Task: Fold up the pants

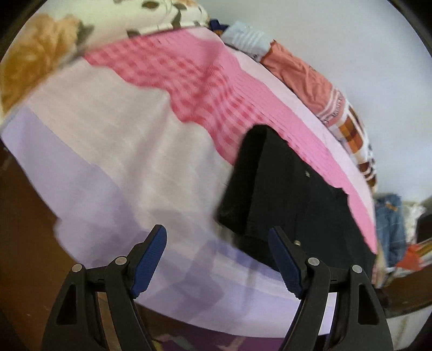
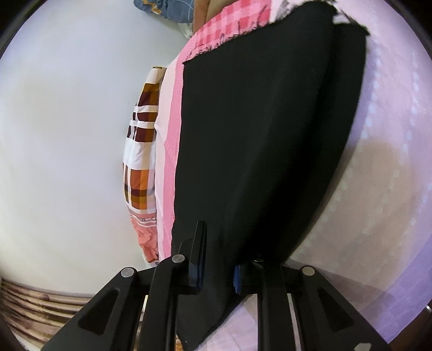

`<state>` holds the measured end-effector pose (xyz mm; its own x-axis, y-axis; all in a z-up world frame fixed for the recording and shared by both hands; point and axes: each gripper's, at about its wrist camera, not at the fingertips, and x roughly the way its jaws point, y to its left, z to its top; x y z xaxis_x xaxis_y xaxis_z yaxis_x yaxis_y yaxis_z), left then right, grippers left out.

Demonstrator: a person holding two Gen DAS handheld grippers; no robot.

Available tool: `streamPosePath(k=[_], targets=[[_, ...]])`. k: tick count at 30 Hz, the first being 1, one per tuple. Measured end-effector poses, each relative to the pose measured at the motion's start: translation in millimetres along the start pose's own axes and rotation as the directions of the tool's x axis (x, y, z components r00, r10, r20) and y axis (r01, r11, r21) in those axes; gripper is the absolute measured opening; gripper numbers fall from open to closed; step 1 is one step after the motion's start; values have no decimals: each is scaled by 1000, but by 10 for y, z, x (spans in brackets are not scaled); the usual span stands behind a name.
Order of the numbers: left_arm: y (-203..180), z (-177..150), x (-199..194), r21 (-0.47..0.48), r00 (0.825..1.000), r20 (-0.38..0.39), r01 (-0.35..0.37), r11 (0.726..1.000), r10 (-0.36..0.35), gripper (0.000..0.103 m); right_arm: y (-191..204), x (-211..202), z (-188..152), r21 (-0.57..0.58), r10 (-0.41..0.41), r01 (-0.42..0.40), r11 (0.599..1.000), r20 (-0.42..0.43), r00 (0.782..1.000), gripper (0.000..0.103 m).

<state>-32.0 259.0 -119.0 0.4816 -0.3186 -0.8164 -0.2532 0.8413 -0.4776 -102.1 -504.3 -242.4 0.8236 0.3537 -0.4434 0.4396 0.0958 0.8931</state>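
From the left wrist camera, the left gripper (image 1: pixel 217 259) reaches forward low over a bed, its two blue-padded fingers (image 1: pixel 149 260) spread wide apart with nothing between them; it hovers above the near edge of a pale lilac bedsheet (image 1: pixel 108 162), tilted so the bed slopes across the view; the black pants (image 1: pixel 283 197) lie folded on the sheet just ahead and to the right of the fingers, one end toward the camera, the rest running away toward the right; a pink checked cloth (image 1: pixel 189 81) lies across the sheet beyond the pants; a floral pillow (image 1: pixel 40 54) sits at the far left, and a heap of clothes (image 1: pixel 310 78) lines the far side against a plain white wall (image 1: pixel 364 40); from the right wrist camera, the right gripper (image 2: pixel 217 272) is rolled on its side so the bed stands nearly upright in view; its fingers are closed down on a fold of the pants (image 2: pixel 256 148), the black fabric pinched between the pads and hanging below them; the pants stretch away from the grip across the sheet (image 2: pixel 378 189), with the pink cloth (image 2: pixel 229 24) at their far end and a checked orange fabric (image 2: pixel 140 162) along the wall side.
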Motion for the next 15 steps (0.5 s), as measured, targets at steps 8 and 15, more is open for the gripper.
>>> streamPosePath(k=[8,15], targets=[[-301,-110,321,52,989,-137,69,996,-61,49,-35,-2,-11,30,10,-10,1000,1,1000,15],[-527,-1,241,143,999,-29,-38,989,43,26,6,42,-57,31,29,-29,999,-21,999,18]])
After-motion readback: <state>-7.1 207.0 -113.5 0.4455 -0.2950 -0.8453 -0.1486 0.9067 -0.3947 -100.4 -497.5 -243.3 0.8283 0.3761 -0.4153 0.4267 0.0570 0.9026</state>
